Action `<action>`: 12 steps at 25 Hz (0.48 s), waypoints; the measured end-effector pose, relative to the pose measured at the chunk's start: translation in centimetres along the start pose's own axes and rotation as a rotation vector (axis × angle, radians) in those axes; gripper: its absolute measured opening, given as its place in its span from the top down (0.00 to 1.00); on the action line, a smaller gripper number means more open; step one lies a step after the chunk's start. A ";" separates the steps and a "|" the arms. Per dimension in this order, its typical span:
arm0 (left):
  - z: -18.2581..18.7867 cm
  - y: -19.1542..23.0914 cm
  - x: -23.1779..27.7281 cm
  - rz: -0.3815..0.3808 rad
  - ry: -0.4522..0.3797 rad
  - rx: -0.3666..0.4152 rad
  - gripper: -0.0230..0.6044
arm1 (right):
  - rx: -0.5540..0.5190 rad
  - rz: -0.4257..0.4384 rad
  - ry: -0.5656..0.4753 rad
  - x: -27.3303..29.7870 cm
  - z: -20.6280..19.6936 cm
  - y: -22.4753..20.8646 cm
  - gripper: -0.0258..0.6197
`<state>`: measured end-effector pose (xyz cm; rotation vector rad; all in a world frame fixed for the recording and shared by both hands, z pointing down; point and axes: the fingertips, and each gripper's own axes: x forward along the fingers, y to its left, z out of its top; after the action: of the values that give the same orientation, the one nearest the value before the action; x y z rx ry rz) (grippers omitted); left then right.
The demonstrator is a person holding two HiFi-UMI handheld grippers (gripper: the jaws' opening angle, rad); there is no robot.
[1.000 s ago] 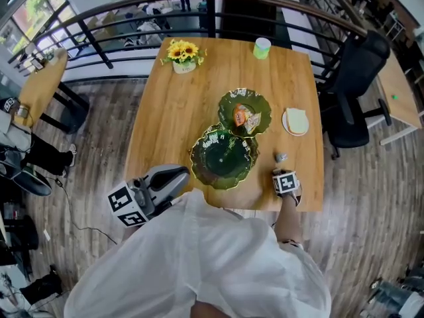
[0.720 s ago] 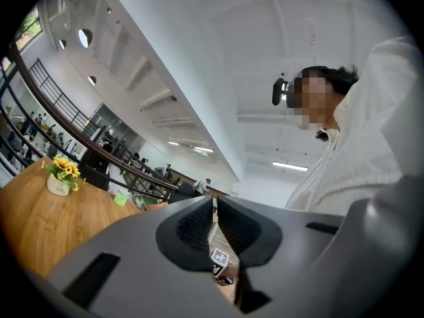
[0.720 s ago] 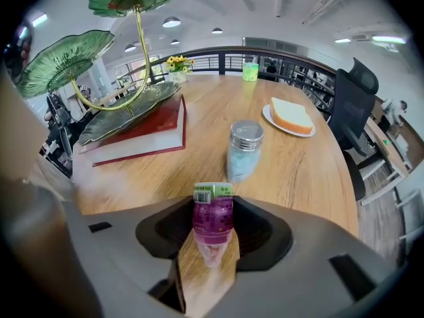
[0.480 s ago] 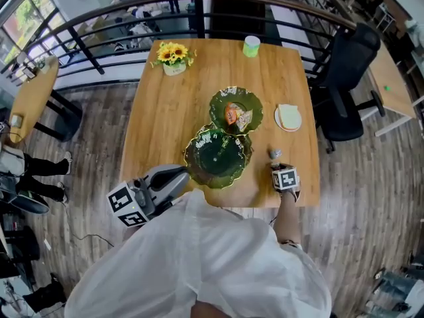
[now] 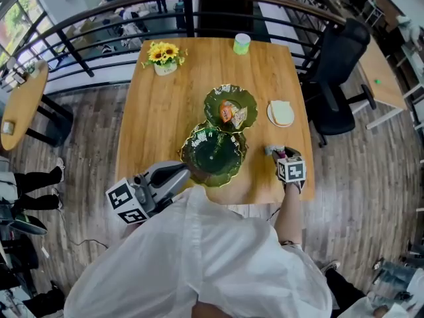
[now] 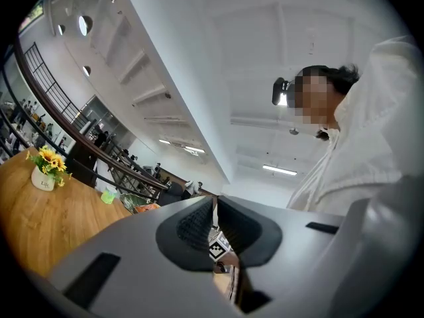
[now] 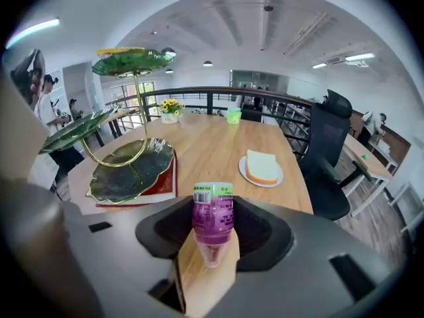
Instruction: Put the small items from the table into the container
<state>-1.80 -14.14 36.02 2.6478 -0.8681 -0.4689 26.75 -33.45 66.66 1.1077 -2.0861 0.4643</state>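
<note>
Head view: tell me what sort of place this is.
Probably an open-plan office, perhaps on a mezzanine: a wooden table stands beside a curved black railing, with a black office chair and another desk beyond it.

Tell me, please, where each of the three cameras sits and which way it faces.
Head view: on the person's head, looking steeply down on the table; the white-clad torso, left gripper and right gripper show.
Left gripper view: on the left gripper, facing slightly upward across the table toward the ceiling; white-clad torso at right.
Right gripper view: on the right gripper, facing down along the table past the purple bottle it holds; no body clearly shown.
Shared: all three show the sunflower pot.
</note>
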 end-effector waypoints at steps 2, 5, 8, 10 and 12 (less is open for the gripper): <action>0.2 0.0 -0.3 -0.003 -0.006 -0.001 0.95 | -0.013 -0.012 -0.029 -1.0 1.5 0.1 0.68; 0.3 0.0 -0.8 -0.009 -0.013 -0.004 0.95 | -0.044 -0.037 -0.087 -3.0 4.4 0.5 0.68; 0.5 0.0 -1.4 -0.014 -0.021 -0.005 0.95 | -0.090 -0.062 -0.164 -5.3 8.2 1.1 0.68; 0.7 0.0 -1.8 -0.015 -0.027 -0.004 0.95 | -0.129 -0.074 -0.217 -6.8 10.9 1.9 0.68; 0.8 0.0 -2.3 -0.016 -0.034 -0.004 0.95 | -0.174 -0.083 -0.266 -8.1 13.4 3.0 0.68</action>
<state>-3.84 -12.91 35.81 2.6525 -0.8557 -0.5201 21.60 -35.16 51.67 1.1995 -2.2475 0.0957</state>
